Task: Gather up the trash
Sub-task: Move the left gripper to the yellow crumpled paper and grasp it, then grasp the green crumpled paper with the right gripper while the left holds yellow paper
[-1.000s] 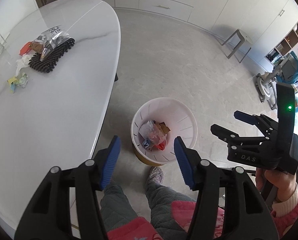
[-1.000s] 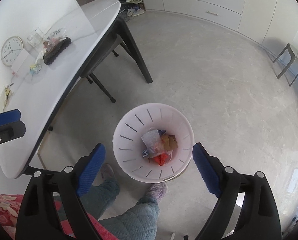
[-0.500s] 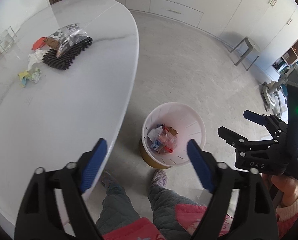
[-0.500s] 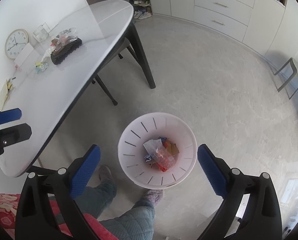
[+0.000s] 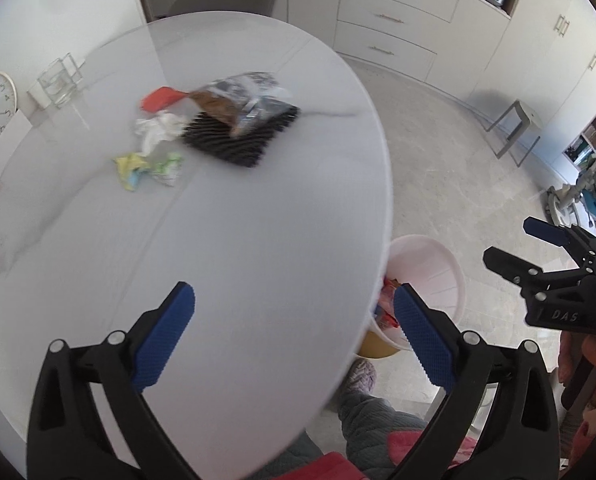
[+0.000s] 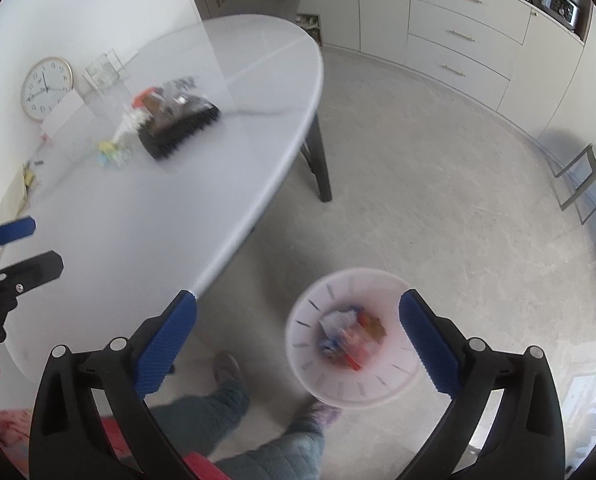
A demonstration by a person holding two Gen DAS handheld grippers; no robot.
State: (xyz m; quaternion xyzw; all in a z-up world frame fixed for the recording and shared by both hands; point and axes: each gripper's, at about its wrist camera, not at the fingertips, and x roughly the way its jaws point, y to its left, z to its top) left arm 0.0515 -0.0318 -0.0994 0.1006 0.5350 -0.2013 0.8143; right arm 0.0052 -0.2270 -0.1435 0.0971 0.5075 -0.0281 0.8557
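On the far half of the white tabletop (image 5: 225, 240) lies the loose trash: a clear plastic bag (image 5: 239, 98) with brown contents resting on top of a black ribbed mat (image 5: 243, 138), a red scrap (image 5: 159, 98) touching the bag's left end, a crumpled white tissue (image 5: 157, 130) just beside the mat, and a yellow-and-green crumpled wrapper (image 5: 149, 168) nearest the camera, close below the tissue. In the right wrist view the same cluster sits blurred around the mat (image 6: 179, 130) on the tabletop (image 6: 137, 208). Off the tabletop's right edge, on the floor, stands a pale pink bin (image 6: 352, 338) with slotted walls, holding a blurred heap of red, blue and clear wrappers (image 6: 350, 334); in the left wrist view the bin (image 5: 430, 276) is half hidden behind the tabletop's rim. The left tool (image 5: 293, 326) hovers over the near part of the tabletop, its blue pads spread wide with nothing between them. The right tool (image 6: 298, 332) hangs above the floor, its pads also spread wide and empty, framing the bin below. Each tool shows at the edge of the other's view, the right tool (image 5: 538, 250) held in a hand at the right. Against the wall behind the trash stand a round clock (image 6: 46, 88) and a clear glass holder (image 5: 59, 80). The person's legs in quilted grey-green trousers (image 6: 217, 412) show beneath the tools.
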